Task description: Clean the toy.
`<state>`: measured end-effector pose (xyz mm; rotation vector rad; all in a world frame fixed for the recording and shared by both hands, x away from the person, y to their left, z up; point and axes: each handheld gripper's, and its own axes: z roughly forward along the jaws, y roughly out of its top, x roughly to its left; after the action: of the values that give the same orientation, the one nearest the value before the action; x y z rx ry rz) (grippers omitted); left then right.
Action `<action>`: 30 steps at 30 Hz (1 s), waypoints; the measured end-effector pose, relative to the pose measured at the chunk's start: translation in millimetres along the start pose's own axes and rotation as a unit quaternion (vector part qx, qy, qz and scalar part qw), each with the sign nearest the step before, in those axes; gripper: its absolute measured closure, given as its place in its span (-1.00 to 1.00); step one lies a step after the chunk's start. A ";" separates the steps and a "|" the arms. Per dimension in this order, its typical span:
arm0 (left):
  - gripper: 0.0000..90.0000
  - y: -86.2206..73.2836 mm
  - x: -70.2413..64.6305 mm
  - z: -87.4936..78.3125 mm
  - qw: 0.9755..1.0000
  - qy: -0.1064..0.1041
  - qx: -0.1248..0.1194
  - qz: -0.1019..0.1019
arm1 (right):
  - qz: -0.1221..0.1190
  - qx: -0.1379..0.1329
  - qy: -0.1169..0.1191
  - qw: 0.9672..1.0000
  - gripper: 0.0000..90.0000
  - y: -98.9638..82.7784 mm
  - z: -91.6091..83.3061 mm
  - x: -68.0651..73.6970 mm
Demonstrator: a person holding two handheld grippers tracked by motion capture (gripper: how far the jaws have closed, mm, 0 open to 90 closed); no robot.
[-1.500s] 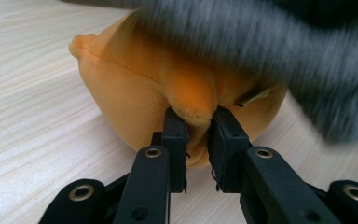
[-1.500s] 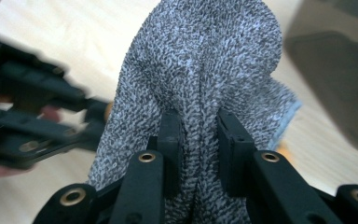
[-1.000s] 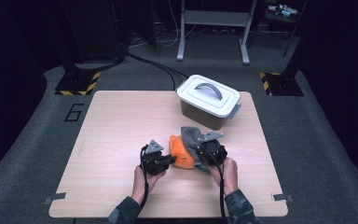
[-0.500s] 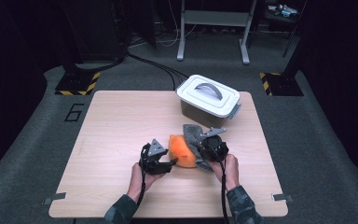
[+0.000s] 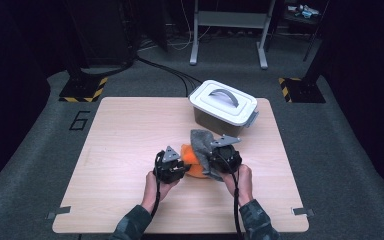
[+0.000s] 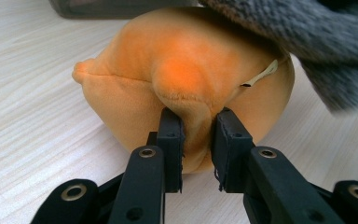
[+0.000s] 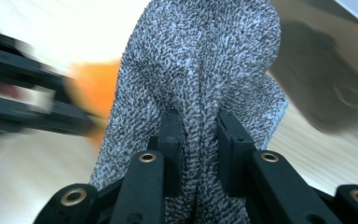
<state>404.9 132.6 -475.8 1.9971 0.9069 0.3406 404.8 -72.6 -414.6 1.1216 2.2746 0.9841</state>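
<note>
Tongs: left (image 6: 196, 135), just closing, pinches soft orange plush toy (image 6: 182, 70); right (image 7: 198, 135) pinches limp grey knit cloth (image 7: 200, 60); both light, best gripped by a fold.

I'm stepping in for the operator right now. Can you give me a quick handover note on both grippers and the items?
Left gripper: jaws just closing, pinching a fold of the orange plush toy on the table.
Right gripper: shut on the grey knitted cloth, which drapes over the toy.
White lidded box: behind them, lid on.
Done: both items gripped.
Left: probably separating cloth from toy.
</note>
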 end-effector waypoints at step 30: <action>-0.10 5.2 4.3 -0.6 0.998 0.008 -0.004 0.054 | 0.026 0.050 -0.040 0.998 0.63 -26.3 20.4 -32.6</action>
<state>409.9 134.2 -471.6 2.0435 0.8081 0.4219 423.3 -101.7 -445.9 1.2452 2.2625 0.8375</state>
